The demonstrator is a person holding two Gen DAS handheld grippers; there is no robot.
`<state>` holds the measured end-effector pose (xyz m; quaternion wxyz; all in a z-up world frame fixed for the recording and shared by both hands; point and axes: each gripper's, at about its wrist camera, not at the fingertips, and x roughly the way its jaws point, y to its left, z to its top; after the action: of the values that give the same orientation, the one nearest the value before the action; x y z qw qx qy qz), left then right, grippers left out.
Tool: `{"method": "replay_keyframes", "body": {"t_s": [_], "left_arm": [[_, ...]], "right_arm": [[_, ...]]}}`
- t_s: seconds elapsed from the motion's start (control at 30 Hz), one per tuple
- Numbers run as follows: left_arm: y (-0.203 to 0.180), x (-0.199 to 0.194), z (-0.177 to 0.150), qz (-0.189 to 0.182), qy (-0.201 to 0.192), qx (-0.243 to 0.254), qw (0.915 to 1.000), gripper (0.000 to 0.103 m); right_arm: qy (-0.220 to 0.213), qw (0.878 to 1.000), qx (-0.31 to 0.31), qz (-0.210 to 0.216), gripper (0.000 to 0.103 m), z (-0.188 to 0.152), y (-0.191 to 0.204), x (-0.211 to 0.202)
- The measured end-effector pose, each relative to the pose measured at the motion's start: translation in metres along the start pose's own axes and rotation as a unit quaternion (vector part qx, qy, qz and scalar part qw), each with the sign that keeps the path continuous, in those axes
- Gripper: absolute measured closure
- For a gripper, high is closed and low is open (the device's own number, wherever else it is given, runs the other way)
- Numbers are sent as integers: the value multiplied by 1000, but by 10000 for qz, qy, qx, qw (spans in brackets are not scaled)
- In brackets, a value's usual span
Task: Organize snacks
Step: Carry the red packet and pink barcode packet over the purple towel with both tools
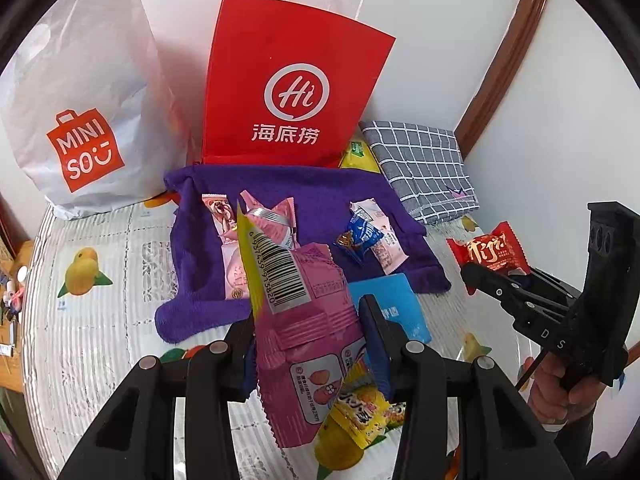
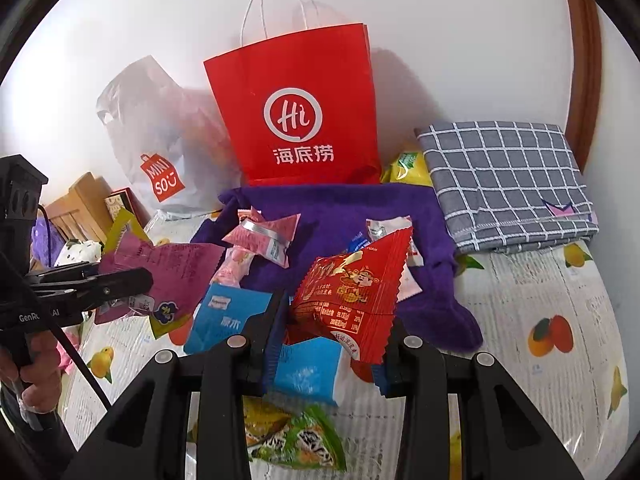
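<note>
My left gripper (image 1: 308,336) is shut on a pink and yellow snack packet (image 1: 304,304), held above the table; it also shows in the right wrist view (image 2: 160,276). My right gripper (image 2: 332,344) is shut on a red snack packet (image 2: 352,284), which also shows in the left wrist view (image 1: 490,252). A purple towel (image 1: 320,192) lies ahead with several small pink and blue snacks (image 1: 360,236) on it. A red paper bag (image 1: 292,80) stands upright behind the towel. A blue packet (image 2: 224,316) lies on the table under my grippers.
A white MINISO bag (image 1: 84,120) stands at the back left. A folded grey checked cloth (image 2: 508,180) lies at the back right, with a yellow packet (image 2: 408,168) beside it. A green and yellow snack (image 2: 296,436) lies near the front. White walls enclose the back.
</note>
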<state>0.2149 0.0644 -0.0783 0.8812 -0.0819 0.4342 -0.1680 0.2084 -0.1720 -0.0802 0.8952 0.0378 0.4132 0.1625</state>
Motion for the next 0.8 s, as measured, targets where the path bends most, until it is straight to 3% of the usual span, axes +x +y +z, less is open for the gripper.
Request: {"method": "replay_keyframes", "body": {"t_s": [0.8], "left_arm": [[28, 20, 35, -16, -8, -160, 9999, 61]], "right_arm": [[-70, 9999, -124, 10, 66, 33, 1, 34]]}}
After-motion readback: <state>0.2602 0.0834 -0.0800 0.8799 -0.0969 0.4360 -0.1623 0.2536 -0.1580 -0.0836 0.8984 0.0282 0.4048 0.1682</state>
